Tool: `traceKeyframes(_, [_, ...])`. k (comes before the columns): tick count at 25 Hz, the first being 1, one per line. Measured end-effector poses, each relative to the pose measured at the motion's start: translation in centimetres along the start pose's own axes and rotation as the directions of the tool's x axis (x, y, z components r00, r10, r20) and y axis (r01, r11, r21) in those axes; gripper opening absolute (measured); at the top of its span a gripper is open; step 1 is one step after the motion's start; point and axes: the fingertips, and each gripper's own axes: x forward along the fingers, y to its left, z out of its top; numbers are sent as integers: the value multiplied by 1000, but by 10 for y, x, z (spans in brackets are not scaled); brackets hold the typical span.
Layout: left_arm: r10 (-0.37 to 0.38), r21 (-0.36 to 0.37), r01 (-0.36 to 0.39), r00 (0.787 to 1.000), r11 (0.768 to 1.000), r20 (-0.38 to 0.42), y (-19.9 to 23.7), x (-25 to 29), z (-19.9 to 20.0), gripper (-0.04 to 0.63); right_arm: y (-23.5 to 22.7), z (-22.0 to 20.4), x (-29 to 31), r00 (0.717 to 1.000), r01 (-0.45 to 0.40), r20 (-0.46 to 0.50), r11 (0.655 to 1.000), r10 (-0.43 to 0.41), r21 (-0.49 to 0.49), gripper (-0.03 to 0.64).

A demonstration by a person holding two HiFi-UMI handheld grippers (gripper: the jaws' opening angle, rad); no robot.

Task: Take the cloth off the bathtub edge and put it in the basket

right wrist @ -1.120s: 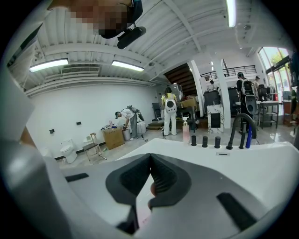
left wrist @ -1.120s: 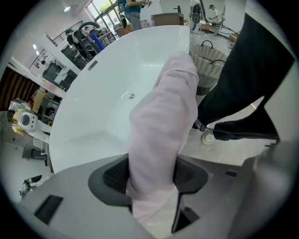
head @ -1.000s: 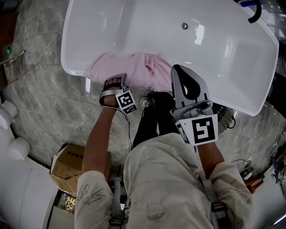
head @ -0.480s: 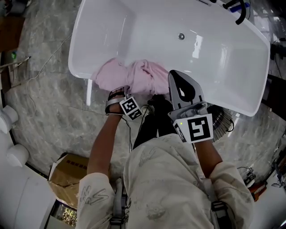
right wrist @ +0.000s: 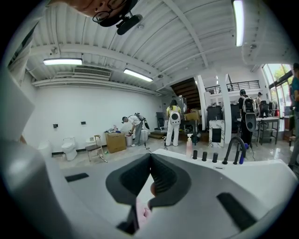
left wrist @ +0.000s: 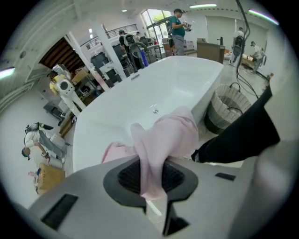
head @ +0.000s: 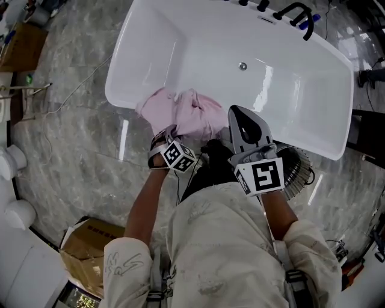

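A pink cloth (head: 186,113) hangs bunched over the near edge of the white bathtub (head: 283,78). My left gripper (head: 168,137) has just been closing and is shut on a fold of it. In the left gripper view the cloth (left wrist: 166,135) runs up from between the jaws (left wrist: 152,184), which press on it. My right gripper (head: 239,111) hovers just right of the cloth over the tub rim. Its jaws are shut with the tips touching (right wrist: 150,156) and nothing between them. A round wire basket (head: 296,169) stands on the floor beside the tub, right of the right gripper, and shows as the basket (left wrist: 229,108) in the left gripper view.
A black faucet (head: 299,13) stands on the tub's far rim. A cardboard box (head: 90,240) lies on the marble floor at the lower left. My dark trouser leg (head: 210,163) is between the grippers. Several people and a toilet (right wrist: 69,148) are far behind.
The cloth, spread over the tub edge before, is now gathered and pulled up in the left gripper. Both grippers have risen, and the right one has moved closer to the cloth.
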Motion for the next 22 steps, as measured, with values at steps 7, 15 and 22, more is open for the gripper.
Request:
traceKeyframes(7, [75,-257,-33,985,966,153,6,-70,7,64,36,9,-43,999,-5,40,1000,6,-25,-12])
traceKeyframes(15, [228,-495,-12,897,869,378,27,-161,25,64,68,14,-80,997,23,71,999,-20,-42,-12])
traceKeyframes(22, [362,-570,32,743,821,563,42,-246,54,64,76,30,-110,992,88,101,994,-80,-70,-12])
